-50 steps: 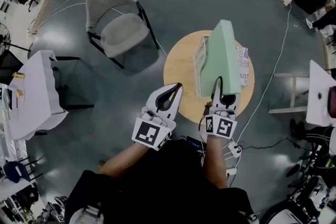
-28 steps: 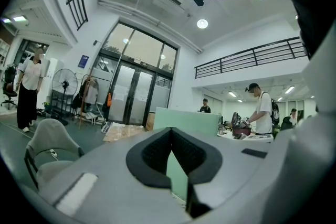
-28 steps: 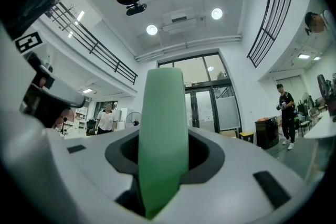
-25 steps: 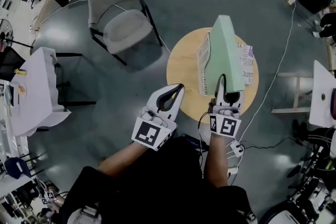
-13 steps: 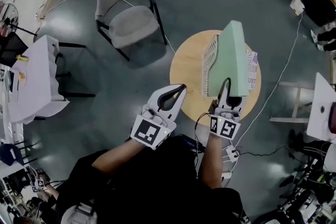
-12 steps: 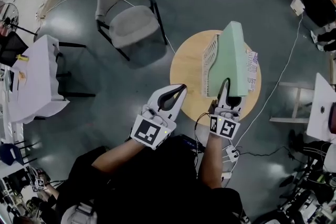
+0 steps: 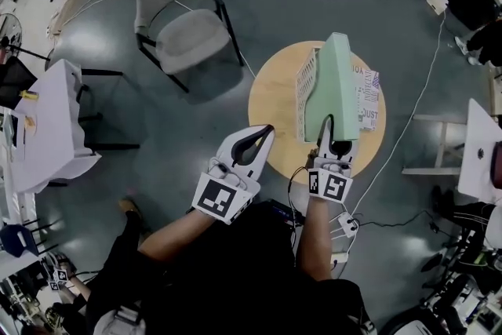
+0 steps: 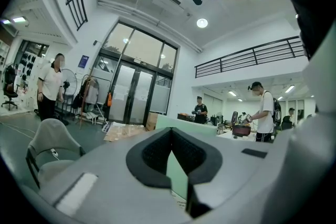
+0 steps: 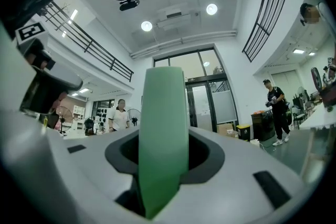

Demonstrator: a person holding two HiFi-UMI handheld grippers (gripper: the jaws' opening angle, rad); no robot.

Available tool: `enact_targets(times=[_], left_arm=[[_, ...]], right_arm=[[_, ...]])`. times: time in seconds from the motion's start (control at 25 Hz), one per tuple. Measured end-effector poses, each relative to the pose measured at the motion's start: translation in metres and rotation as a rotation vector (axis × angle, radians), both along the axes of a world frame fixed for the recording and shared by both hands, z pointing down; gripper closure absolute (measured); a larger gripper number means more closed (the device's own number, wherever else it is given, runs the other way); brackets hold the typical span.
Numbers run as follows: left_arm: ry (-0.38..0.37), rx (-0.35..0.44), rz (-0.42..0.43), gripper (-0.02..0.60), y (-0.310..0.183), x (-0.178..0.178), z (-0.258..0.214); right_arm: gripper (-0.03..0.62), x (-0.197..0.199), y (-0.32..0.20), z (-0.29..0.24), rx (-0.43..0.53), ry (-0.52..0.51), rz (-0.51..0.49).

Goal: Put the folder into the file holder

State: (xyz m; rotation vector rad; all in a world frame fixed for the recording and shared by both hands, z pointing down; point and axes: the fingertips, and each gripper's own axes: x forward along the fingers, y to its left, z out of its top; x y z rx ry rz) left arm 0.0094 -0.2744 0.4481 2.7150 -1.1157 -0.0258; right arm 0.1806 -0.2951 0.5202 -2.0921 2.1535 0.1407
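A pale green folder (image 7: 333,86) stands on edge over the round wooden table (image 7: 273,102), right beside the white mesh file holder (image 7: 303,86) and leaning along its right side. My right gripper (image 7: 329,139) is shut on the folder's near edge. In the right gripper view the folder (image 9: 163,113) rises upright from between the jaws of the right gripper (image 9: 163,165). My left gripper (image 7: 251,145) hovers by the table's near left rim, shut and holding nothing. In the left gripper view the folder (image 8: 177,176) shows past the left gripper (image 8: 173,160).
Printed papers (image 7: 367,100) lie on the table right of the folder. A grey chair (image 7: 180,31) stands to the upper left and white desks (image 7: 47,129) at the left and right edges. Cables (image 7: 408,129) run across the floor. People stand farther off in the hall.
My right gripper has sunk a little with the folder, beside the file holder. The left gripper has kept still. The head view has shifted slightly.
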Motion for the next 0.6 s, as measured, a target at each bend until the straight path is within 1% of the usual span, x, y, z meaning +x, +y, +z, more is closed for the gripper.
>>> enact_targets(times=[0.16,0.48,0.6], left_arm=[[-0.009,0.009,0.006,0.575,0.001,-0.002,0.000],[0.001,0.009,0.012,0.575,0.006,0.007,-0.004],[0.017,0.009,0.004,0.575,0.005,0.007,-0.009]], right_arm=[[0.447,-0.003,0.000,0.008,-0.029,0.008,0.000],[0.448,-0.001,-0.001,0.027,-0.093,0.019,-0.013],[0.448,-0.003,-0.002,0.029,-0.113,0.024,-0.021]])
